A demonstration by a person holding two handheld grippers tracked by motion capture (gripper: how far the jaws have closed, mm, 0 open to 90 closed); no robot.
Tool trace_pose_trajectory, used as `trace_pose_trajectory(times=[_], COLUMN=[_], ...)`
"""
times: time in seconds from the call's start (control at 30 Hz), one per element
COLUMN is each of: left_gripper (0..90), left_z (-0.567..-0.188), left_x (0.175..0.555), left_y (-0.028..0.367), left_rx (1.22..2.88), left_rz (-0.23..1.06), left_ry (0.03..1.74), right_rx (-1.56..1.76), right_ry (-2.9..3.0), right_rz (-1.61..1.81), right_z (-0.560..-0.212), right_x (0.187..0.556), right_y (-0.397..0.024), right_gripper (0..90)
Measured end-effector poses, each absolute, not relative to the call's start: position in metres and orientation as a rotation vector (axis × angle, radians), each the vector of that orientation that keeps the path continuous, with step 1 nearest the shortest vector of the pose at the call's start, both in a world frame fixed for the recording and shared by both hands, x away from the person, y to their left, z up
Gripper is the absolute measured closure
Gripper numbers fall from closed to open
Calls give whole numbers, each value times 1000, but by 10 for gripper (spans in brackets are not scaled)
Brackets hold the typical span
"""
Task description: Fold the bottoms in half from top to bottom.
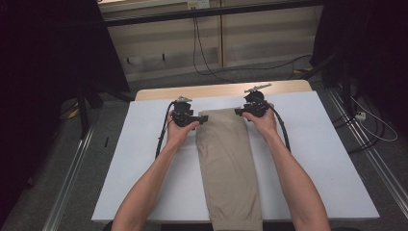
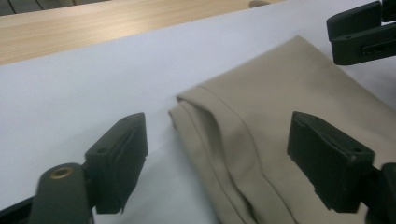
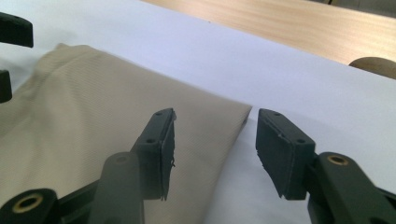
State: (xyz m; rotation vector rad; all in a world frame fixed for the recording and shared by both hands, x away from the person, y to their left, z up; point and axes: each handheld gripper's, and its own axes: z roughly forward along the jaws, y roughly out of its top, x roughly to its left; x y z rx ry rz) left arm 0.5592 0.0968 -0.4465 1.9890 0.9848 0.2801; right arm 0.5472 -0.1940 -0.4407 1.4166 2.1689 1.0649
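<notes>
A beige folded garment (image 1: 226, 159) lies lengthwise down the middle of the white table cover (image 1: 312, 159), its near end hanging over the front edge. My left gripper (image 1: 203, 118) is at the garment's far left corner. In the left gripper view its jaws (image 2: 217, 154) stand open astride the hemmed corner of the garment (image 2: 280, 93), with no pad pressing on it. My right gripper (image 1: 239, 111) is at the far right corner. In the right gripper view it (image 3: 212, 149) is open, one jaw over the garment (image 3: 93, 102) and the other over the white cover.
A strip of bare wooden tabletop (image 1: 216, 90) runs along the far edge beyond the white cover. White cover lies bare on both sides of the garment. Cables (image 1: 202, 53) trail on the floor behind the table, and metal rails (image 1: 72, 183) flank it.
</notes>
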Motion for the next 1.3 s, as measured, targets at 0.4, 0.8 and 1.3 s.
trace_pose_trajectory(times=[0.4,0.8,1.3], left_gripper=[405,733,866], left_z=[-464,-465,-461], left_x=[577,575,569], left_y=[87,82,84], left_rx=[2003,2021,1957], left_rz=[340,291,228], left_ry=[1034,984,1052], right_rx=[1455,1430,1487], right_ry=[2125,2095,2082], right_rz=[1019,1072,1138], right_z=[-461,-465,-459], right_x=[565,557,552], right_y=[-181,-175,-179], right_gripper=[511,833,863])
